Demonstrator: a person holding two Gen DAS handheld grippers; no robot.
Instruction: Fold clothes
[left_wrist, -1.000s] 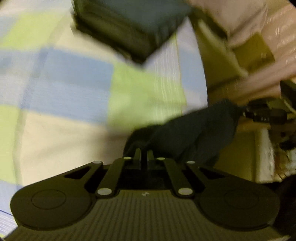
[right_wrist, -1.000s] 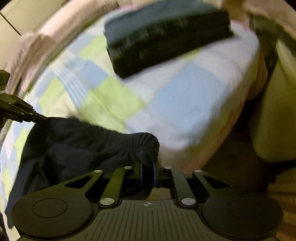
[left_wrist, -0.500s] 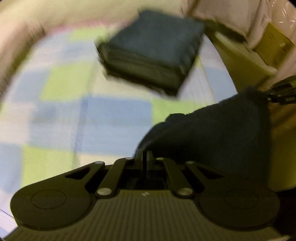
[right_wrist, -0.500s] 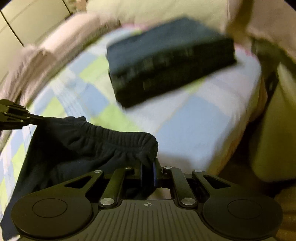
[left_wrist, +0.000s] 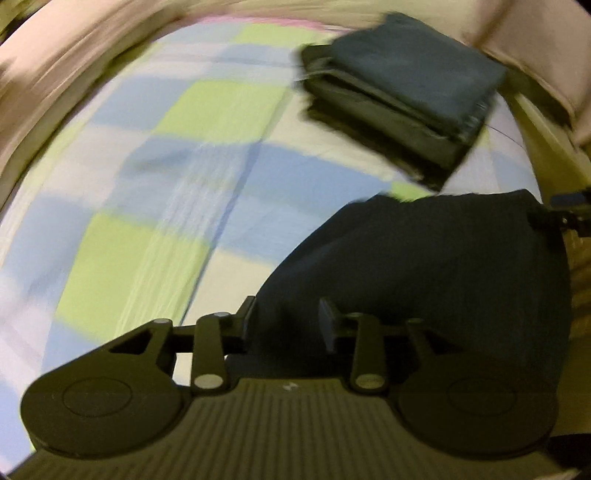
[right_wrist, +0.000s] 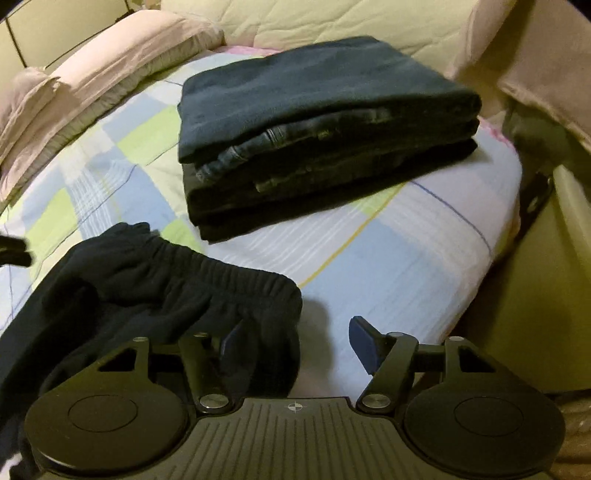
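From the left wrist, the left gripper (left_wrist: 288, 321) has its two fingers spread apart, and the dark pants (left_wrist: 424, 266) lie loose between them on the checked bed sheet (left_wrist: 177, 155), near a stack of folded clothes (left_wrist: 399, 88). From the right wrist, the right gripper (right_wrist: 295, 339) is spread wide too, gripping nothing. The pants' stretchy waistband (right_wrist: 229, 273) lies against its left finger (right_wrist: 231, 341), and the stack sits farther back on the bed.

Motion-blurred folded stack (left_wrist: 402, 92) and checked bedspread (left_wrist: 166, 177); dark garment (right_wrist: 122, 291) cut off at left edge.
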